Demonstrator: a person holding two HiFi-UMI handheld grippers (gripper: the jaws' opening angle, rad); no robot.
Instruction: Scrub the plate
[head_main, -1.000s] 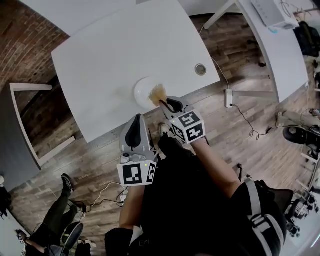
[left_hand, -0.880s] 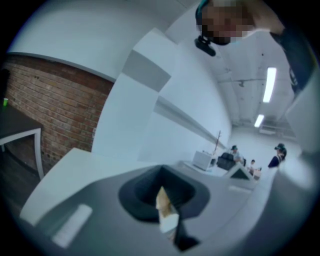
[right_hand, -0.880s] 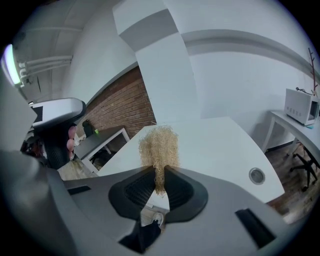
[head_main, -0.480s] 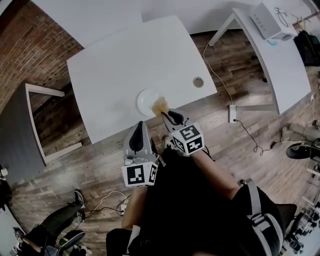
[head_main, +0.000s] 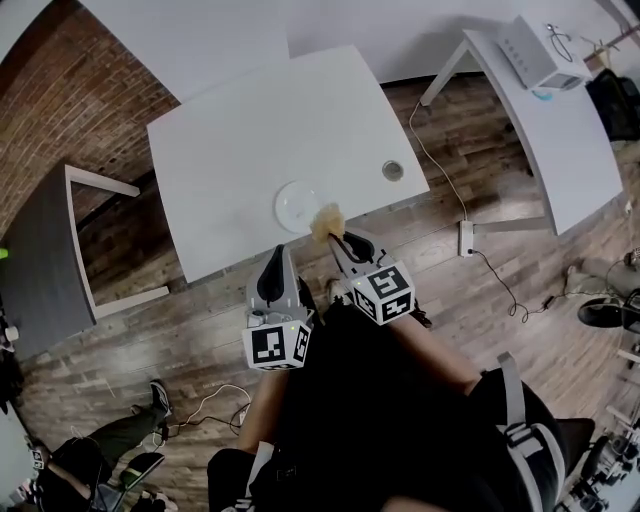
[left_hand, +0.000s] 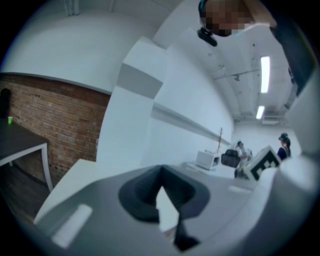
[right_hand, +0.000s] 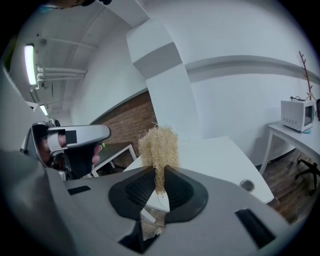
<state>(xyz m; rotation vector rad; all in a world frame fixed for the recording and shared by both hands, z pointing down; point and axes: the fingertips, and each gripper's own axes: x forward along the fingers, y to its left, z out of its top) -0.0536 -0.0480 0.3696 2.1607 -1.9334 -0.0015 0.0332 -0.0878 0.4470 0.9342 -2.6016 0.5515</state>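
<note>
Sensibly, the right gripper (right_hand: 159, 175) pinches a straw-coloured scrubber (right_hand: 159, 146) tight, while the plate (head_main: 295, 205) lies by the desk's (head_main: 230, 130) near edge. Press the tuft flat and rub in circles. The left gripper (left_hand: 161, 181) is closed and empty.

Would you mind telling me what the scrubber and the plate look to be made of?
The scrubber looks like coarse plant fibre, perhaps loofah or coir: straw-coloured, frizzy, matte strands fan out above the right claw. The plate looks like glazed ceramic or possibly plastic: smooth and uniformly white, but too distant to settle it.
</note>
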